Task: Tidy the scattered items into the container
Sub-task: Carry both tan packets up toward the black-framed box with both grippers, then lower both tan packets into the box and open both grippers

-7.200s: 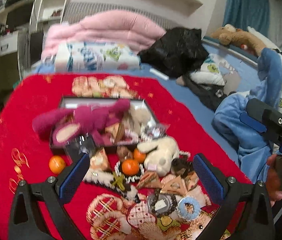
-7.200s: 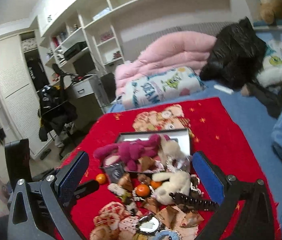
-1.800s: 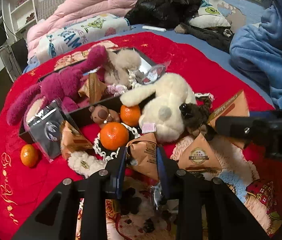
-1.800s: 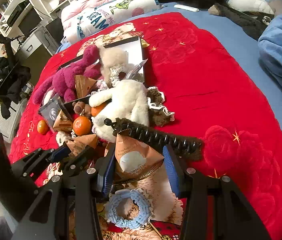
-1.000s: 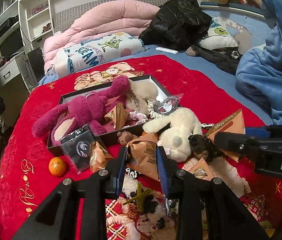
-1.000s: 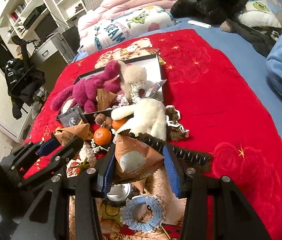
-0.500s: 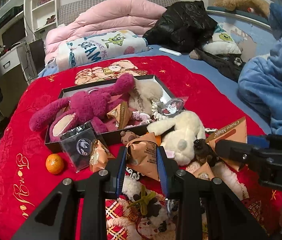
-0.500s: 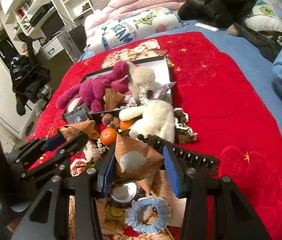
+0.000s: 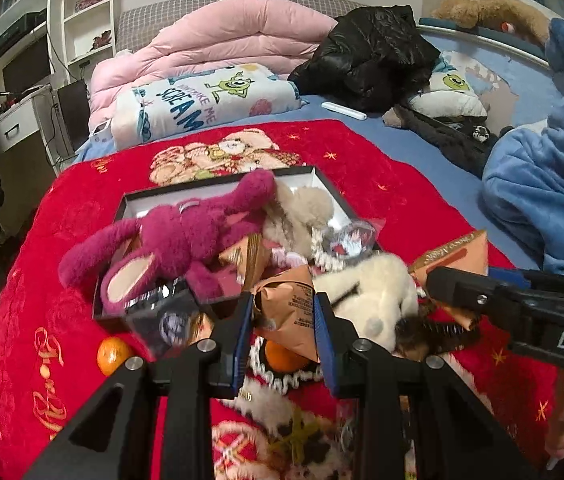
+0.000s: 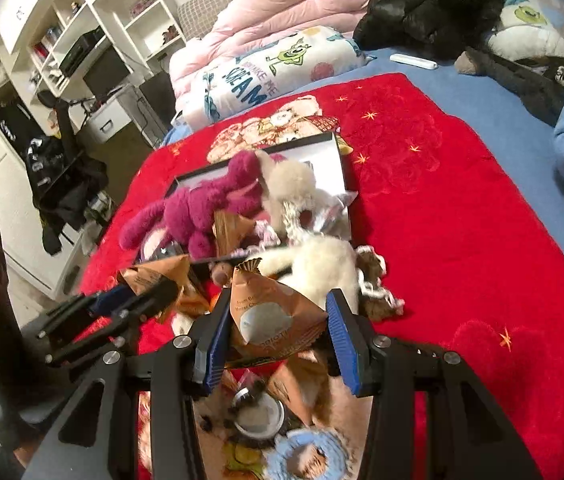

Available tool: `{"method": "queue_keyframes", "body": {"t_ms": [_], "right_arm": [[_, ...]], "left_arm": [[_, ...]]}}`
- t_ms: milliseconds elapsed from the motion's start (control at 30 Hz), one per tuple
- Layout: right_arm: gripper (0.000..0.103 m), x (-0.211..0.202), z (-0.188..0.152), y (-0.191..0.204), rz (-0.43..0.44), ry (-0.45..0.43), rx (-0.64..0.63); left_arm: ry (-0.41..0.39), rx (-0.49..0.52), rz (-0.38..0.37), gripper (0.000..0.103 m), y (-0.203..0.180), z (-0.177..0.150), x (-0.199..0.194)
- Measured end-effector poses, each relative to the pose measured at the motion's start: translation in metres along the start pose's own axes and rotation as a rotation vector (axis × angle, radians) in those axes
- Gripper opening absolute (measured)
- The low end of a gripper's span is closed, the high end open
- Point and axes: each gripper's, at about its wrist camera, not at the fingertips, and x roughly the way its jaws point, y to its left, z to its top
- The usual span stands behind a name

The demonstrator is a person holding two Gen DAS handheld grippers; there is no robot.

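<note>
My left gripper (image 9: 282,320) is shut on a brown triangular snack packet (image 9: 288,312) and holds it just in front of the black box's (image 9: 218,182) near edge. My right gripper (image 10: 274,332) is shut on another brown triangular packet (image 10: 274,316), also seen in the left wrist view (image 9: 458,254), raised above the pile by the white plush dog (image 10: 322,268). The box (image 10: 322,152) holds a magenta plush (image 9: 186,236), a cream plush (image 9: 306,212) and small packets.
On the red blanket (image 10: 462,220) lie tangerines (image 9: 113,356) (image 9: 282,356), a dark packet (image 9: 162,320), a blue ring (image 10: 298,456), a round tin (image 10: 258,412) and a dark comb-like toy (image 9: 434,332). Pink quilt, black jacket (image 9: 374,52) and blue bedding (image 9: 542,208) lie beyond.
Both grippers have moved forward toward the box with their packets still held; the box and plush toys loom larger. The items on the blanket have not moved.
</note>
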Motion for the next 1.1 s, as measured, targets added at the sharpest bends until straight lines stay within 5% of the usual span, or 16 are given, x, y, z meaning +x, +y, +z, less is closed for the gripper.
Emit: {"method": "queue_keyframes", "body": {"t_ms": [233,467,1100], "right_arm": [[0.044,0.026,0.04,0.008,-0.044,-0.006,-0.034],[0.044,0.078,0.079,-0.001,-0.081,-0.027,-0.014],[0.044,0.13,0.069,-0.01,-0.048,-0.011,0.034]], "left_arm": [[0.022,-0.012,-0.039,0.03,-0.004,0.044,0.041],[0.006,-0.001,0.007,0.03,0.004,0.057,0.071],[-0.007,-0.034,0.015,0.03,0.011,0.036,0.099]]}}
